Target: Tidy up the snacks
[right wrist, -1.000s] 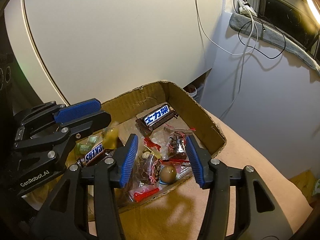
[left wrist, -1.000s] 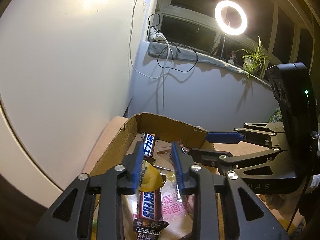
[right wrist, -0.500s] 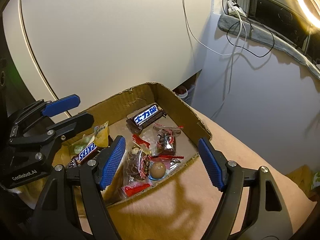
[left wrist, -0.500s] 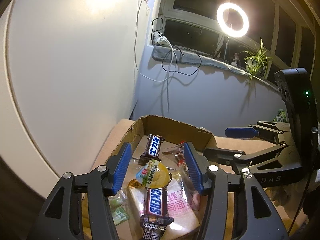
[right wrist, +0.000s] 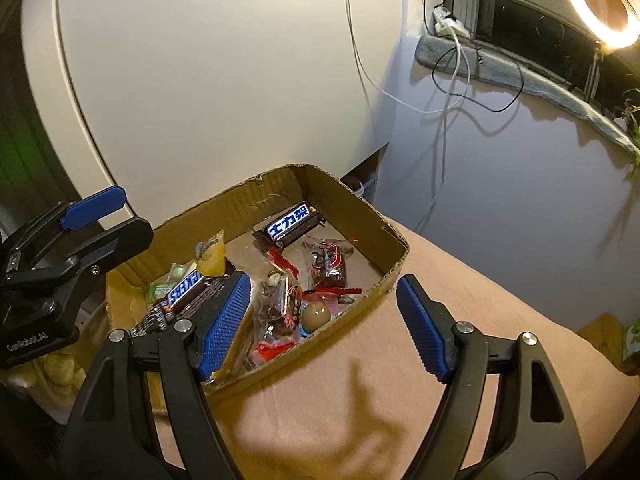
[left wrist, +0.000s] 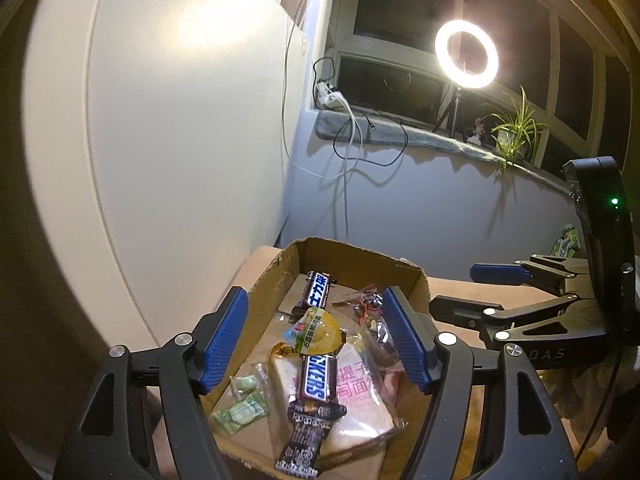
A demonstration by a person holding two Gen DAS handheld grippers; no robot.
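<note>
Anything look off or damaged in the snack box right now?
The cardboard box has ragged, torn rims. Inside, snacks lie jumbled: one Snickers bar sits across a wrapped bread pack, and the yellow jelly cup is tipped. Nothing has spilled out.

Tan cloth-covered surface (right wrist: 460, 280) bears open cardboard box (right wrist: 352, 200)
</note>
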